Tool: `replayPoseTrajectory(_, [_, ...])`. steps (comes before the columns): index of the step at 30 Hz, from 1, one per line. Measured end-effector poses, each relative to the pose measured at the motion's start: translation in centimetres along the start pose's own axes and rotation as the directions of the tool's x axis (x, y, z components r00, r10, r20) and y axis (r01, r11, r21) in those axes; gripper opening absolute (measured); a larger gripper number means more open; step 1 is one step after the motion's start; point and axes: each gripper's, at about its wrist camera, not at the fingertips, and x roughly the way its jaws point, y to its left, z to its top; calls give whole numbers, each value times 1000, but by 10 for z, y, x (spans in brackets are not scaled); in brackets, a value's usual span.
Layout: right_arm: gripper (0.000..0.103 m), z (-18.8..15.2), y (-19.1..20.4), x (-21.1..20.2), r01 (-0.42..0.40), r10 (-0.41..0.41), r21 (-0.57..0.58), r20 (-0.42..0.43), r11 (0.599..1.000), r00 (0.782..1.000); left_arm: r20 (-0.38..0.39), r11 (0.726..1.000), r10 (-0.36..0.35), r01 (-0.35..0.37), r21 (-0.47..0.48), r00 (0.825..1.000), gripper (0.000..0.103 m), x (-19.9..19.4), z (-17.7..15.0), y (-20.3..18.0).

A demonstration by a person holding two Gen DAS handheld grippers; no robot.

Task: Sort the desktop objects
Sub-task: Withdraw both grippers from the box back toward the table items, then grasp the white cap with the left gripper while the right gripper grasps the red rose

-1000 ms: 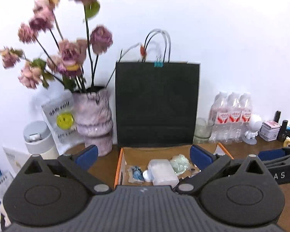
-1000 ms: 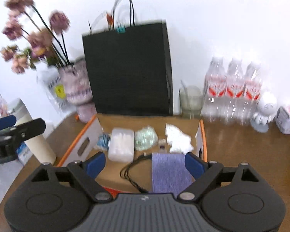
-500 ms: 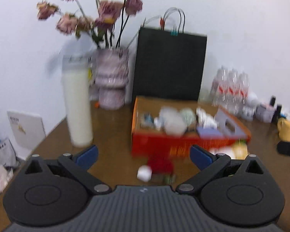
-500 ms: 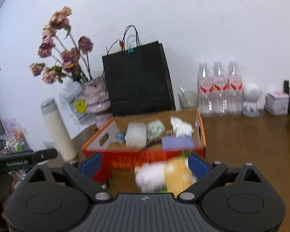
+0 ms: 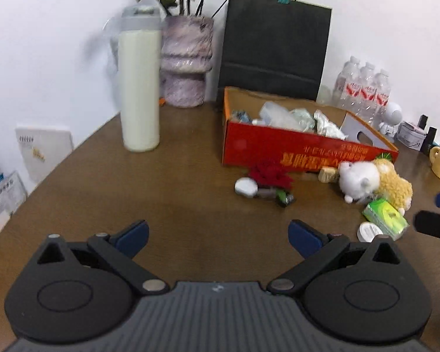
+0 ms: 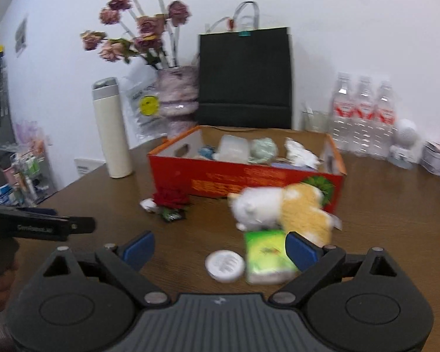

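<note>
Lying near the table's (image 6: 381, 205) front edge, before the red box (image 6: 243, 180), a soft, light plush toy (image 6: 281, 208) touches a green tissue pack (image 6: 268, 256); its body looks easiest to squeeze. Both the right gripper (image 6: 218, 249) and left gripper (image 5: 217, 234) are spread wide, empty.

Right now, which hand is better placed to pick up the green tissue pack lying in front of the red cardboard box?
Right. The right gripper is open with the green tissue pack just ahead, near its right finger. The left gripper faces bare wooden table, the pack far to its right.
</note>
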Motion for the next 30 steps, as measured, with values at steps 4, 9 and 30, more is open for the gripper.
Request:
replayPoseTrajectory(4, [95,23,13,38,-92,92,-7,-4,996,996,-23,1000,-9,9,-6,1000,103,15,6,8])
replayPoseTrajectory(9, [86,48,41,129,-150,151,20,-94,989,984,-40,999,-11,9,-35,999,103,21,1,24])
replayPoseTrajectory(30, [24,50,-18,77,-130,134,113,-23,985,991,-125,970,-194,209,126,973,47,131,44,-17])
